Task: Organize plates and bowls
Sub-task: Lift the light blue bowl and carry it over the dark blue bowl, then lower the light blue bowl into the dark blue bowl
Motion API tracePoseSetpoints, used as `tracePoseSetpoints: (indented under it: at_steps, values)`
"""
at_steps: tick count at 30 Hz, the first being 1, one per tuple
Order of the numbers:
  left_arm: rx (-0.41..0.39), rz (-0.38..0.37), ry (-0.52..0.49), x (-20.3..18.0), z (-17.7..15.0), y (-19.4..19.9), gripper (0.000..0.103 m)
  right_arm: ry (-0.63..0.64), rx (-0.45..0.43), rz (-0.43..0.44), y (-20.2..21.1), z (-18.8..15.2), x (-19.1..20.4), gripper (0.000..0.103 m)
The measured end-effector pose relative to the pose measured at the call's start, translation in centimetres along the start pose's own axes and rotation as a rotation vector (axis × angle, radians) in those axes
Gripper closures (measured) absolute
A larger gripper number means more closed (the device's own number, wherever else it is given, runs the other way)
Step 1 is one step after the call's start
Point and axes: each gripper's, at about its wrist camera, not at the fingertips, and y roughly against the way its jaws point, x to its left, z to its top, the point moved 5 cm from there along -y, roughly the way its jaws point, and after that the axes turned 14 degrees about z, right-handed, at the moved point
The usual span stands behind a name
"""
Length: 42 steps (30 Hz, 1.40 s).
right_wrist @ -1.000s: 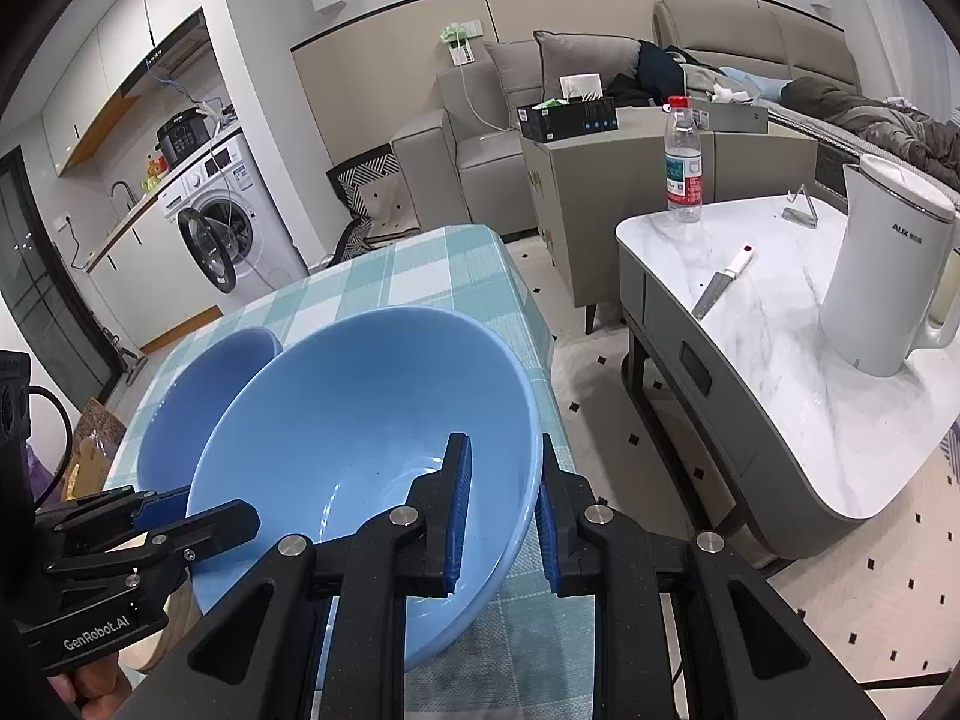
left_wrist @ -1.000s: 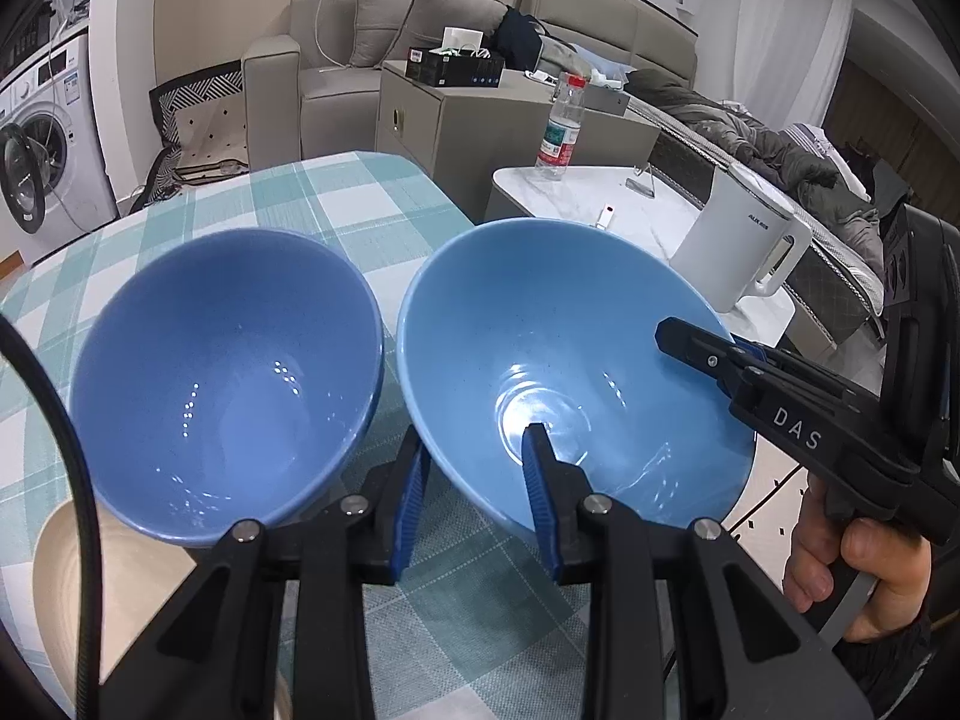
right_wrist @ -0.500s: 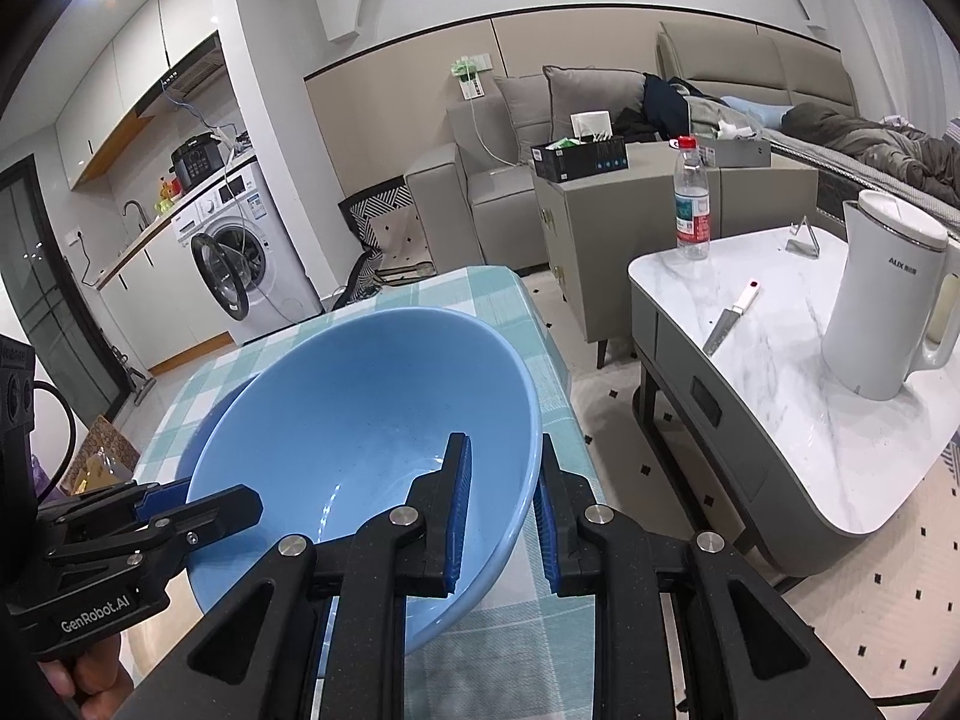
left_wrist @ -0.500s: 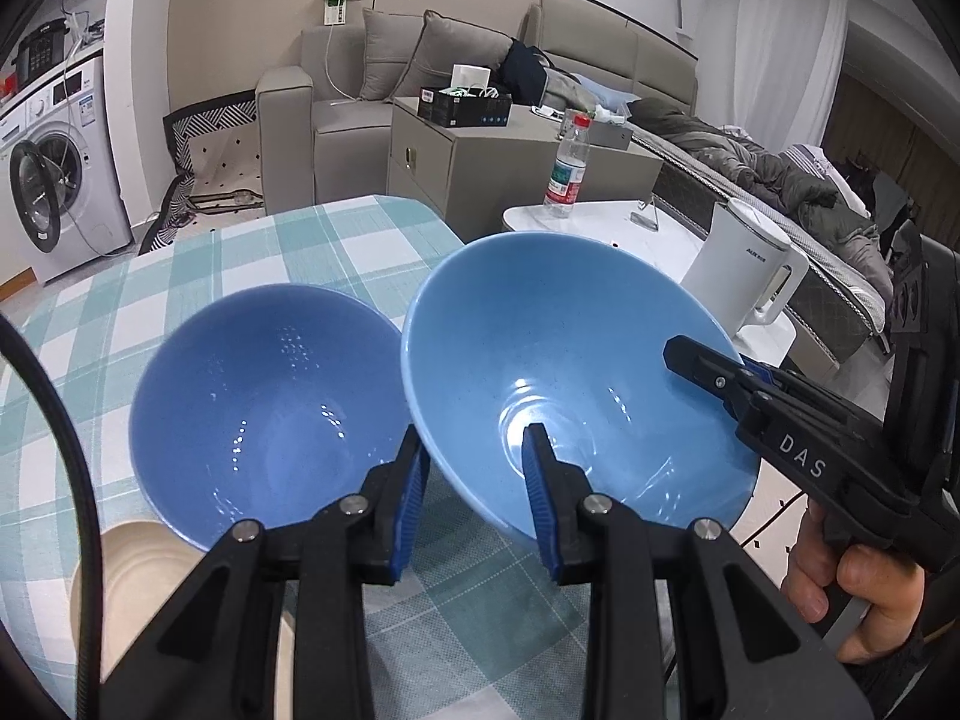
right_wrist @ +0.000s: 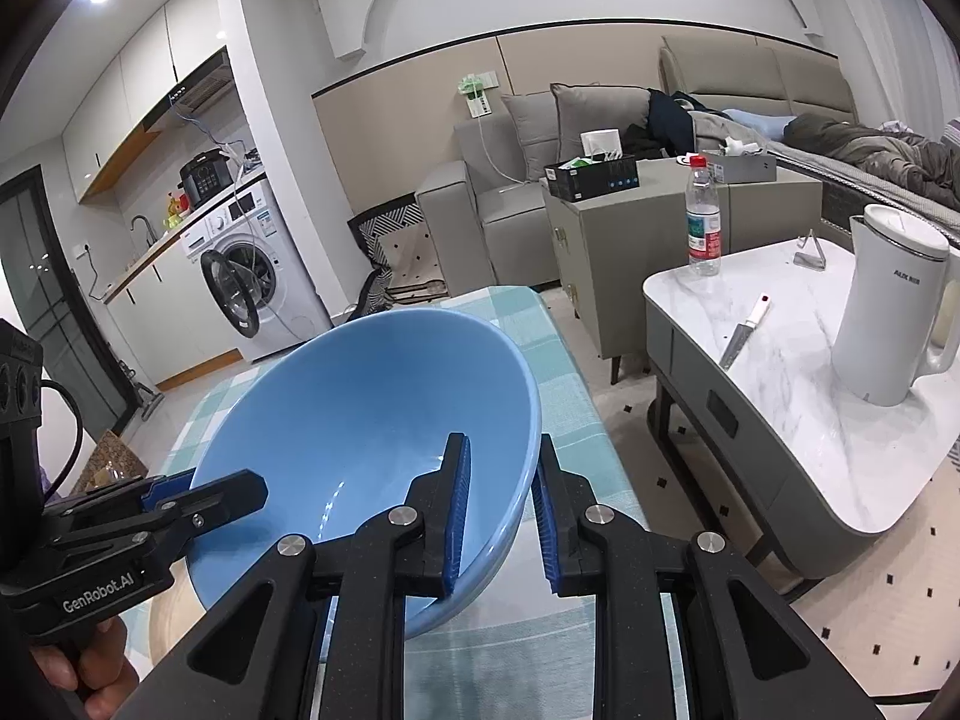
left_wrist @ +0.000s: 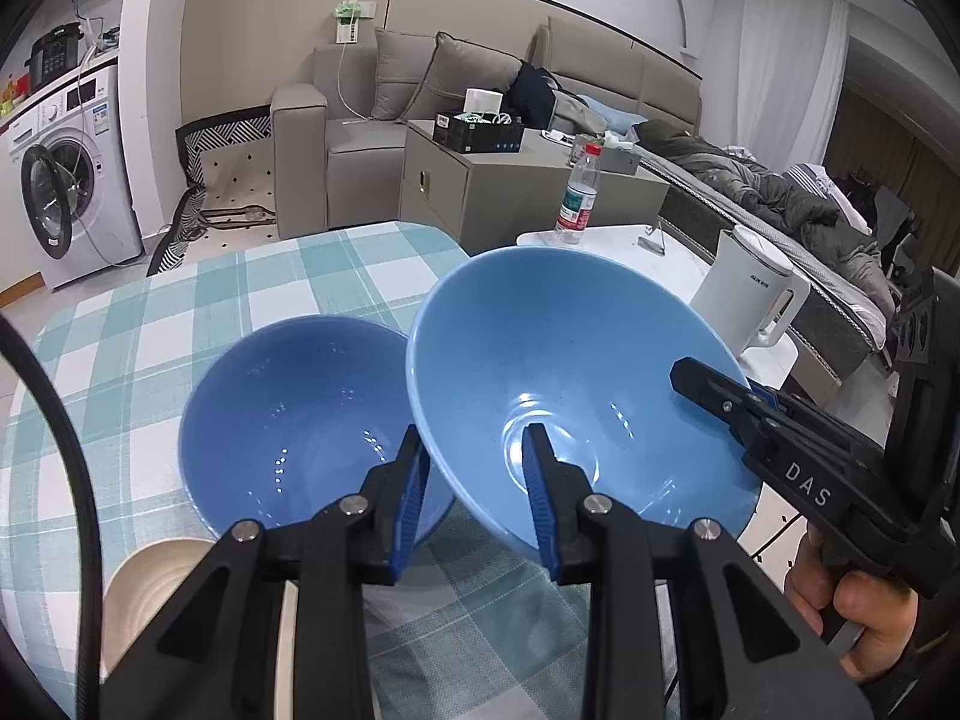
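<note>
A light blue bowl [left_wrist: 570, 372] hangs tilted above the checked table, held from two sides. My left gripper [left_wrist: 477, 474] is shut on its near rim, one pad inside and one outside. My right gripper [right_wrist: 501, 510] is shut on the opposite rim of the same light blue bowl [right_wrist: 360, 420]; in the left wrist view it comes in from the right. A darker blue bowl [left_wrist: 300, 396] sits on the tablecloth, just left of and below the held bowl. A cream plate [left_wrist: 150, 582] lies at the near left, partly hidden by my left gripper.
The checked tablecloth [left_wrist: 180, 300] stretches away behind the bowls. To the right stands a marble side table [right_wrist: 798, 420] with a white kettle [right_wrist: 894, 312], a water bottle [right_wrist: 702, 216] and a knife [right_wrist: 744, 330]. A person's hand [left_wrist: 864, 612] holds the right gripper.
Both grippers have risen together with the light blue bowl. The darker bowl and the tablecloth now sit lower and smaller in view; more of the cream plate shows.
</note>
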Motion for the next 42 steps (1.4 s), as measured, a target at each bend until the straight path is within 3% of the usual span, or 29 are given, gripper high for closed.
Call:
tracePoseSetpoints:
  at_steps: [21, 42]
  values:
    - [-0.056, 0.034, 0.003, 1.4, 1.1, 1.9, 0.073, 0.046, -0.034, 0.010, 0.5, 1.5, 2.6, 0.081]
    - [-0.096, 0.091, 0.073, 6.4, 1.2, 3.0, 0.073, 0.122, -0.016, 0.048, -2.2, 2.7, 8.2, 0.079]
